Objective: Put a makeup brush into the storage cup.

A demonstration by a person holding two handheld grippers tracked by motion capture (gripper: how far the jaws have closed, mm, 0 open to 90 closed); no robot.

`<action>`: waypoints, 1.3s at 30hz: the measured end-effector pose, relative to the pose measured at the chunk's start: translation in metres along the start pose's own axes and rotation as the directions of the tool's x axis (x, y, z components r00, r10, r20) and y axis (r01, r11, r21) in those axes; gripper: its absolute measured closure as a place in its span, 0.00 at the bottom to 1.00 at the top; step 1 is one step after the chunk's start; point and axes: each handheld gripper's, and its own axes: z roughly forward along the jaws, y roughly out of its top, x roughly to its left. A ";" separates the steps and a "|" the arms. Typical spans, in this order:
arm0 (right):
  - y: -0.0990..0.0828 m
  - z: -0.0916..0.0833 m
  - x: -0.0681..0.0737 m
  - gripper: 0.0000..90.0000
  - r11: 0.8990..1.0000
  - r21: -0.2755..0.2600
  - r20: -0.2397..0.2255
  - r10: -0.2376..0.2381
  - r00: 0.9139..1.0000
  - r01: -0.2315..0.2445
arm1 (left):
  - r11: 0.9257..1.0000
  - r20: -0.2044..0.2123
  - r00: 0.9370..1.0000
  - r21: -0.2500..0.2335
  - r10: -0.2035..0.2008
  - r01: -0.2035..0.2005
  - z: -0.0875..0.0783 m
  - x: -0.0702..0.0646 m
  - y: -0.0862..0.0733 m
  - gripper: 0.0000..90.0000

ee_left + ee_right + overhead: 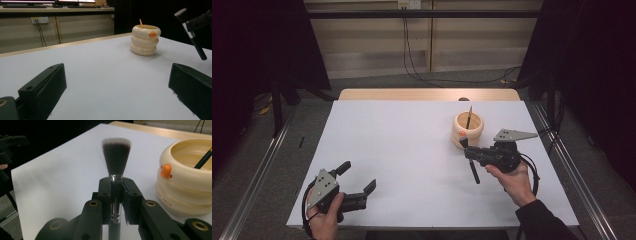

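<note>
White sheet (412, 160) covers the table, with a wooden edge showing along the far side.

Right gripper (468, 152): jaws closed on a makeup brush (471, 162). In the right gripper view the pads clamp the silver ferrule (115, 195), the dark bristle head (116, 155) standing up beyond the jaws, its tips pale. In the high view the black handle runs down from the jaws toward the near edge, clear of the sheet as far as can be told. In the left gripper view the brush (191, 35) hangs tilted, bristles uppermost, above the sheet.

Cream holder (467, 129): three stacked rings with an orange duck mark (166, 171), upright on the sheet at far right. It stands just beside the brush head, not touching. A thin dark stick (469, 117) with an orange tip leans inside it.

Left gripper (359, 182): at the near left corner, held in the person's hand, jaws spread wide with nothing between them. The left gripper view shows bare sheet between the two jaws. It is well apart from holder and brush.
</note>
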 end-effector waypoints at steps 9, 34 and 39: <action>0.001 -0.006 0.000 0.87 0.997 -0.072 -0.019 -0.008 1.000 0.006 | 1.000 0.001 1.000 0.001 -0.002 0.002 0.000 0.000 0.000 0.02; 0.009 -0.022 0.003 0.87 0.977 -0.215 -0.089 -0.018 0.996 -0.002 | 1.000 0.009 1.000 0.000 -0.001 0.001 0.002 -0.001 0.000 0.02; 0.013 -0.024 0.002 0.87 0.975 -0.222 -0.084 -0.014 0.996 -0.005 | 1.000 0.014 1.000 0.002 -0.002 0.002 0.002 -0.001 0.000 0.02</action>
